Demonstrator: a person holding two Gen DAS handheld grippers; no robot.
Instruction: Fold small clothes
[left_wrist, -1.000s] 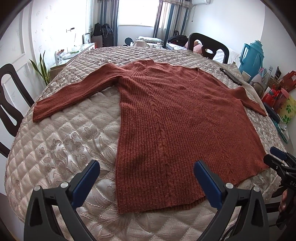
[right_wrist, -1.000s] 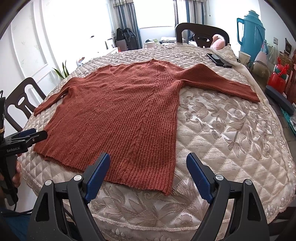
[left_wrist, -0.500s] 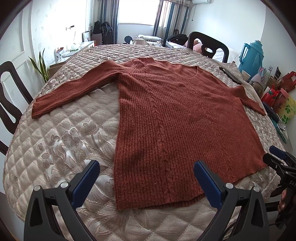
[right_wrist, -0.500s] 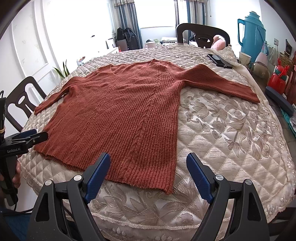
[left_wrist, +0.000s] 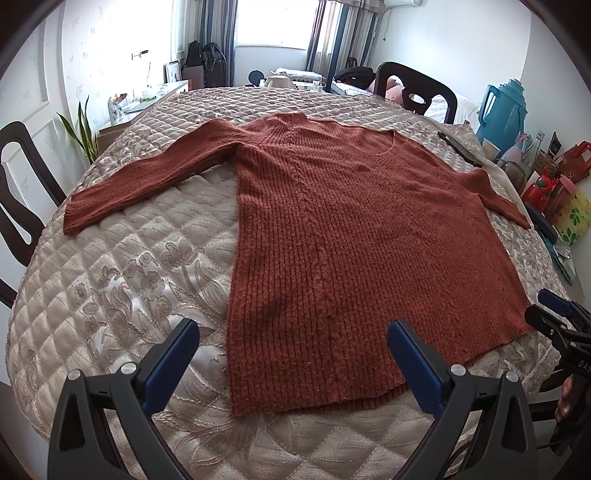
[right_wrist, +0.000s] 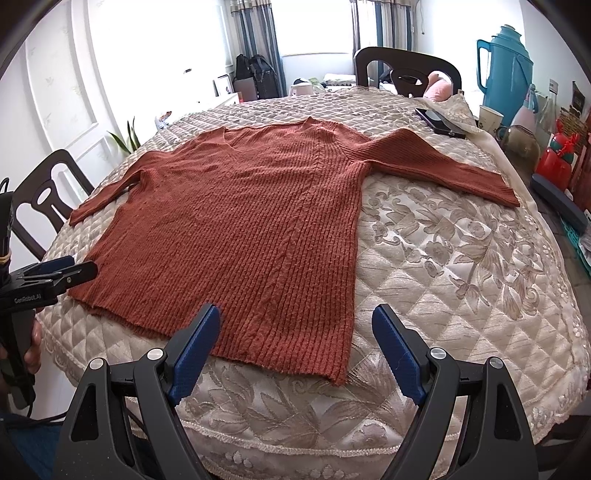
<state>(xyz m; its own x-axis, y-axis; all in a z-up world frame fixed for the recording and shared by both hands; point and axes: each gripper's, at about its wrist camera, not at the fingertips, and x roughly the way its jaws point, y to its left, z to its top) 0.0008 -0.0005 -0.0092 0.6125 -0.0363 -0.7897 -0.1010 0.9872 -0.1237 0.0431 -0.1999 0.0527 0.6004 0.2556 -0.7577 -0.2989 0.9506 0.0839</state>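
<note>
Sweater (left_wrist: 351, 236) lies flat beyond both open claws (left_wrist: 291, 354).

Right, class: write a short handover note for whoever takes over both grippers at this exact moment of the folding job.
Left gripper: open, empty, at the near hem.
Right gripper: open, empty, at the hem's other corner.
Sweater: rust-red, flat on the quilted table cover, both sleeves spread outward, neckline at the far side.
Done: garment laid out flat.
Left: all folds; sleeves probably first, then the body.
</note>
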